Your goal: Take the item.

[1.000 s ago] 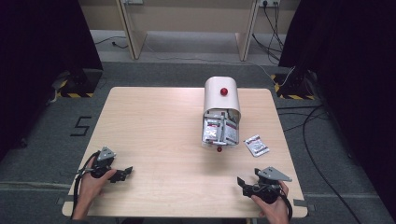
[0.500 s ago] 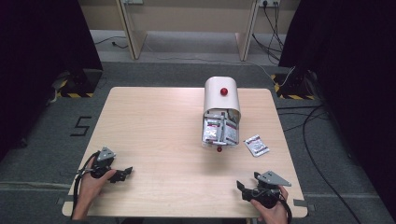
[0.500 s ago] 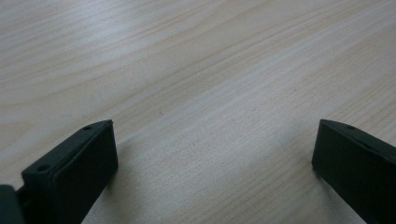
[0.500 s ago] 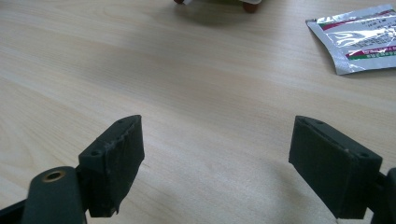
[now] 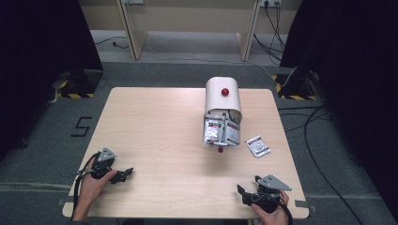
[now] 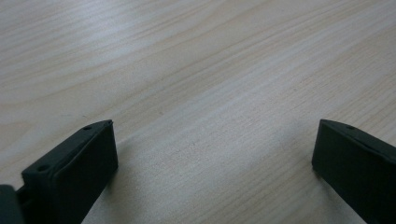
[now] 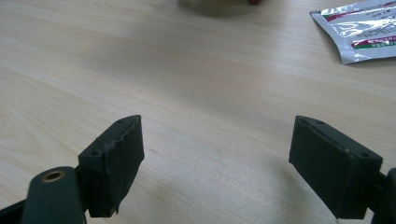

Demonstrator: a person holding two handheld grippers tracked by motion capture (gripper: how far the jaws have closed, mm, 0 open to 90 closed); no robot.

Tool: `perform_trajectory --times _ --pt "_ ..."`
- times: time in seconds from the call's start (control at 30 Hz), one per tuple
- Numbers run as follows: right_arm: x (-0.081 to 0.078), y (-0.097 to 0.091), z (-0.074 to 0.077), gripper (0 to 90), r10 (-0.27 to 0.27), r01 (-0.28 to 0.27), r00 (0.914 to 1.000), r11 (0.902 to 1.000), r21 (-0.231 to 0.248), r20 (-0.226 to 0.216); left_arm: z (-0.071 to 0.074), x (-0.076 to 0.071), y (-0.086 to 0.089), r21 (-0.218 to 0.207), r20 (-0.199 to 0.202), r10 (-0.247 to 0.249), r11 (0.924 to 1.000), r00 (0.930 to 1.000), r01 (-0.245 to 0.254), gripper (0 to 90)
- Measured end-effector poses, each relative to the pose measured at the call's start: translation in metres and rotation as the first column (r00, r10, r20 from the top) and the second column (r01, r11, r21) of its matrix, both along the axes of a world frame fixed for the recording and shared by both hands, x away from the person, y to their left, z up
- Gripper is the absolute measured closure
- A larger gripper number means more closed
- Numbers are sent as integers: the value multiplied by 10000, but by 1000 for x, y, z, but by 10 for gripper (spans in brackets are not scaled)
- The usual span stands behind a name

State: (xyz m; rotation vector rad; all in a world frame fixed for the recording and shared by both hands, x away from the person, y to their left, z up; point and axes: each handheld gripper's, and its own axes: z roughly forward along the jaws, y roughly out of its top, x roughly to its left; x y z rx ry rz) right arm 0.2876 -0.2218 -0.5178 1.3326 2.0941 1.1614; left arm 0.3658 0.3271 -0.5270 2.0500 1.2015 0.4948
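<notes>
A white mailbox-like container with a red knob lies on the wooden table, its open door showing several silver packets inside. One silver packet lies loose to its right. My left gripper rests open near the front left edge, held by a hand, nothing between its jaws. My right gripper stands open near the front right edge, low over bare wood, with the loose packet far ahead to its right.
Floor cables run right of the table. A yellow-black striped base stands at the left, another at the right. Wooden furniture legs stand behind the table.
My right gripper has drawn back toward the table's front edge and slightly left. The left gripper, the container and the packet have not moved.
</notes>
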Motion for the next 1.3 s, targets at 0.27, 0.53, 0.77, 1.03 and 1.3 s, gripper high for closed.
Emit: perform_trajectory --times 0.27,0.53,0.77,1.03,1.3 --pt "-5 2 -2 185 -3 3 10000 10000 -31 42 0 0 0 5 -3 6 10000 10000 -6 0" --pt "-11 1 -2 180 -53 54 9998 9999 -85 193 0 -1 0 2 -1 7 10000 10000 -7 0" --pt "-16 0 -8 162 -67 67 10000 9998 -211 5 0 -1 0 24 1 -18 10000 10000 18 0" --pt "-22 4 -14 148 268 -223 9984 9957 -899 493 0 -1 0 24 2 -18 10000 10000 18 0" --pt "-27 0 -17 145 435 -376 9962 9963 -772 757 0 -1 0 21 3 -17 10000 10000 17 0"
